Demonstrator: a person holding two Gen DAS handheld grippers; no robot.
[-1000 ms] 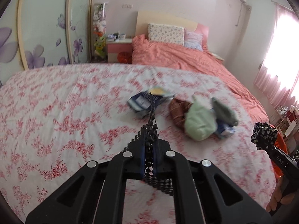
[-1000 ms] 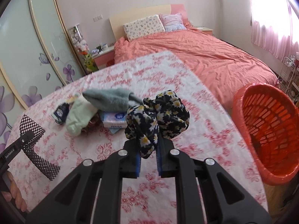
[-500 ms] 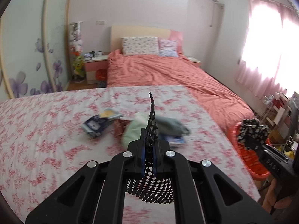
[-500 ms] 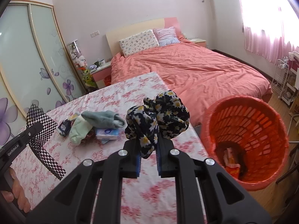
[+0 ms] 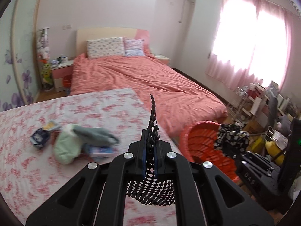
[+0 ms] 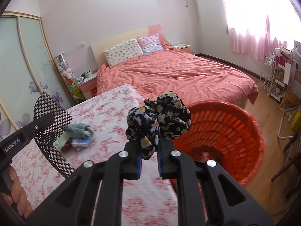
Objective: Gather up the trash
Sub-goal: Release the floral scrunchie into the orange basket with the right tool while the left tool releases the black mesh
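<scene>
My left gripper (image 5: pixel 150 153) is shut on a black-and-white checkered cloth (image 5: pixel 150 194), which hangs below the fingers above the floral-sheeted surface (image 5: pixel 28 169). It also shows in the right wrist view (image 6: pixel 50 131). My right gripper (image 6: pixel 148 158) is shut on a dark floral scrunchie (image 6: pixel 160 120), held beside the rim of the orange basket (image 6: pixel 235 131). The scrunchie (image 5: pixel 231 139) also shows over the basket (image 5: pixel 199 146) in the left wrist view.
A pile with a grey-green cloth (image 5: pixel 94 133), pale green cloth (image 5: pixel 65 148), tissue pack (image 5: pixel 99 150) and blue packet (image 5: pixel 39 137) lies on the floral surface. A salmon-covered bed (image 5: pixel 150 79) lies beyond. Shelves and clutter (image 5: pixel 263 101) stand on the right.
Both grippers have swung right toward the orange basket, carrying their cloths. The basket now sits closer in both views, and the pile has shifted left.
</scene>
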